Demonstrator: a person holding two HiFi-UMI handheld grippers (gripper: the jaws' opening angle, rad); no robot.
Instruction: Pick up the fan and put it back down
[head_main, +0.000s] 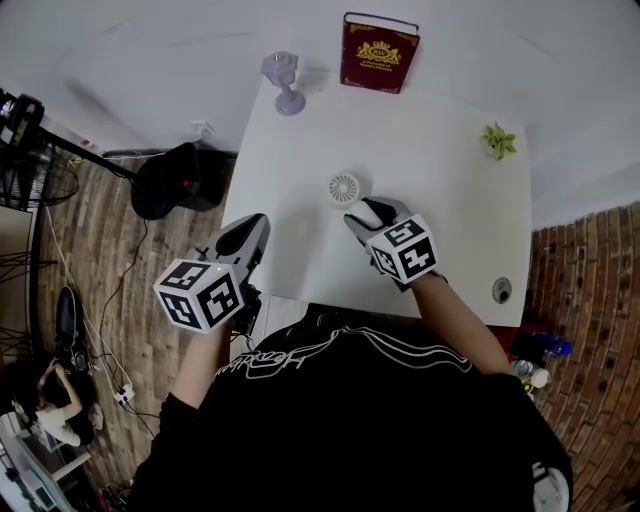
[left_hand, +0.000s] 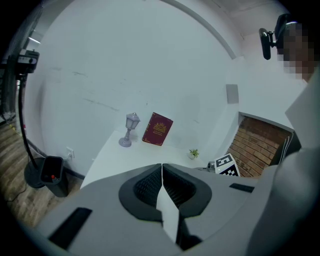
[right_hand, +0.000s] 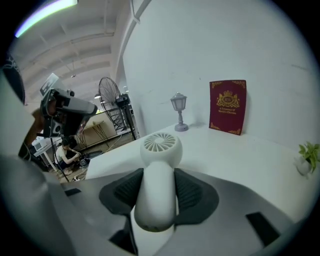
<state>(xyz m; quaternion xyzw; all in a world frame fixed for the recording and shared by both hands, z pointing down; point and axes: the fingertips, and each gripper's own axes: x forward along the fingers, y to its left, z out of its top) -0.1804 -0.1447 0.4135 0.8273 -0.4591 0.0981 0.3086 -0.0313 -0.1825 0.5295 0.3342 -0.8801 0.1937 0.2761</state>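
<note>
Over one table (head_main: 440, 200), one fan (head_main: 344, 188) tight in right gripper's (head_main: 375, 212) jaws; left gripper's (head_main: 255, 228) together.

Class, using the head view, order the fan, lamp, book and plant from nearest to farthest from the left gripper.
1. Fan, just right of the left gripper, held in the right gripper.
2. Lamp, far left corner.
3. Book, far edge, near the middle.
4. Plant, far right side.
</note>
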